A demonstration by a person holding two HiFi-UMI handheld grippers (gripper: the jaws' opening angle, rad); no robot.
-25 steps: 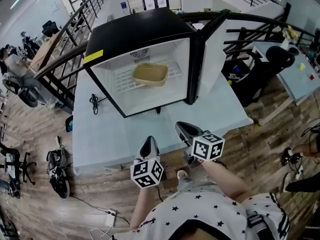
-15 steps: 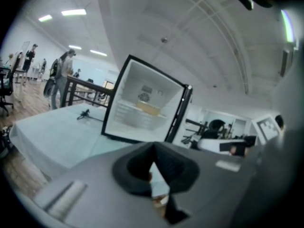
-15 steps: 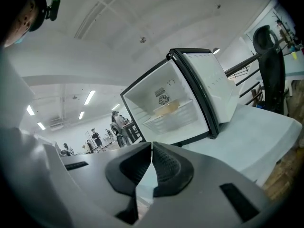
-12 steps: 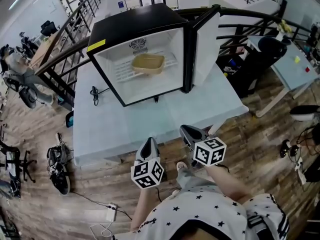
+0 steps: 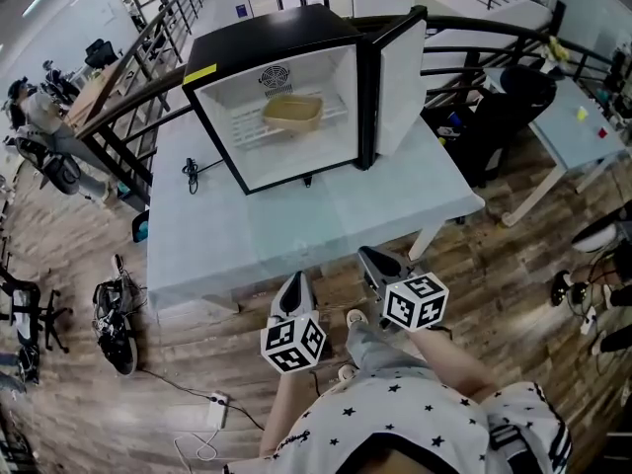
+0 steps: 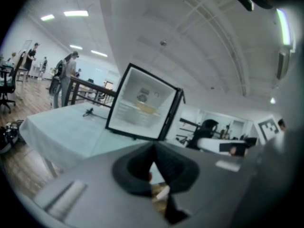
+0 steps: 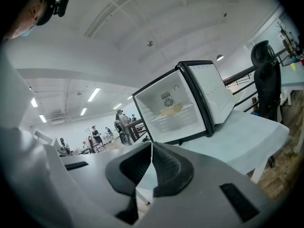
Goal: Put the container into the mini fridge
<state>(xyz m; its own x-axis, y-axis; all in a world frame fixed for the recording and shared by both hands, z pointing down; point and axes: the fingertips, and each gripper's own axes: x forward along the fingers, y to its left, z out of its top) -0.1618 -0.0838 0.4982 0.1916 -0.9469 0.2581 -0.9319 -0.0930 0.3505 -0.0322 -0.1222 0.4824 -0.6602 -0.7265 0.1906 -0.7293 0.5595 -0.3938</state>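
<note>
The black mini fridge (image 5: 286, 42) stands on the pale table (image 5: 296, 230) with its door (image 5: 398, 82) swung open to the right. A tan container (image 5: 292, 113) sits on the wire shelf inside, also visible as the container (image 6: 146, 109) in the left gripper view and the container (image 7: 171, 110) in the right gripper view. My left gripper (image 5: 293, 284) and right gripper (image 5: 374, 261) hang over the wooden floor, just short of the table's near edge, far from the fridge. Both point toward it. Each is shut with nothing between its jaws: left gripper (image 6: 152, 148), right gripper (image 7: 152, 145).
A black cable (image 5: 188, 173) lies on the table left of the fridge. Dark railings run behind the table. A black office chair (image 5: 523, 92) and a second table (image 5: 583, 131) stand at the right. Gear (image 5: 114, 324) and a power strip (image 5: 212, 408) lie on the floor at the left.
The fridge and table have slid up and away in the head view. Both grippers, earlier over the table's near edge, are now over the floor in front of it, still shut.
</note>
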